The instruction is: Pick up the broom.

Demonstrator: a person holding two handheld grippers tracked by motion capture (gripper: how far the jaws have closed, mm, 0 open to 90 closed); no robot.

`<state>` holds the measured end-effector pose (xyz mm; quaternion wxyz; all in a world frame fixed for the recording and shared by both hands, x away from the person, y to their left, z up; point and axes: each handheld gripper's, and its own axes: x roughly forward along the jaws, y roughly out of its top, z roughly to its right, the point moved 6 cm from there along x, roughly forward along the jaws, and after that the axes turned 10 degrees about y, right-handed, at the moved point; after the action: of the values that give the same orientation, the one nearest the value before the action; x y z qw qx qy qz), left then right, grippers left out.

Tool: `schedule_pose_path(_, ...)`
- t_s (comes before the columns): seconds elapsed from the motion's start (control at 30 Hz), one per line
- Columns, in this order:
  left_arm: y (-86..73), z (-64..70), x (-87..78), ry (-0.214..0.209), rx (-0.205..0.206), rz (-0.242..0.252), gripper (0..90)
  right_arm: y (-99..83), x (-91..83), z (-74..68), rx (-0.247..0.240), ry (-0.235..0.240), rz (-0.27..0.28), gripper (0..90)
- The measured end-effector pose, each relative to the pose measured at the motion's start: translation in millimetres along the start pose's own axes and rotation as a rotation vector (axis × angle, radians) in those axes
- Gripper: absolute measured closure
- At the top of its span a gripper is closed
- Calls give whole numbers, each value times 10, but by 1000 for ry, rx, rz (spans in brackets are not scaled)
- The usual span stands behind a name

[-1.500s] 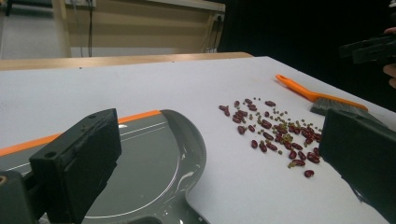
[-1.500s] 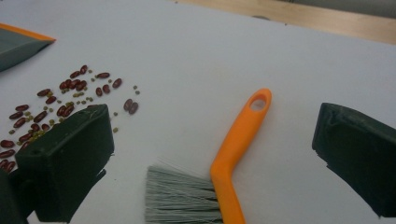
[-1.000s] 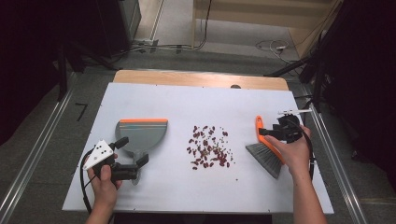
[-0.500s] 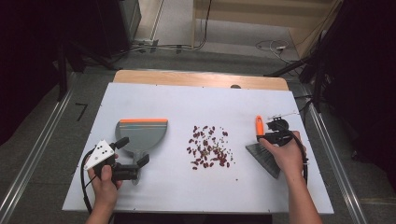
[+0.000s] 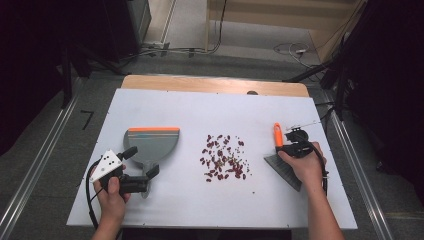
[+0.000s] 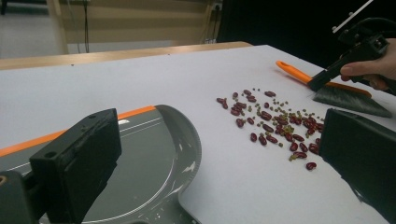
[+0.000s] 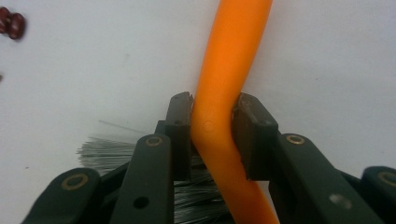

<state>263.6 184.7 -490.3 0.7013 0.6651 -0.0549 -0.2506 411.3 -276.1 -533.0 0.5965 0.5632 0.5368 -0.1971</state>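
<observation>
A grey dustpan with an orange front edge lies left of centre. My left gripper stands open at its near end, one jaw on either side of the pan's handle. Looking along that gripper, the pan lies between the wide-apart jaws. Red beans mixed with small green ones are scattered mid-table. A brush with an orange handle and grey bristles lies to the right. My right gripper is shut on the orange handle, just above the bristles.
The white table ends in a wooden strip at the far side. Metal rails run along the floor on both sides, and cables lie on the floor beyond the table. Bare table separates pan, beans and brush.
My right gripper has come down and in from the right onto the brush and closed on its orange handle. The left hand and gripper have stayed put.
</observation>
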Motion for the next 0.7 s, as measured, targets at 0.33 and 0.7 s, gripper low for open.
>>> schedule_pose_path(0.33, 33, 10, -10, 9, 4, 4, 0, -42, -134, 28, 21, 54, 166, 674)
schedule_pose_path(0.7, 54, 65, -3, 4, 30, 3, 0, -113, -521, 32, 68, 126, 523, 682)
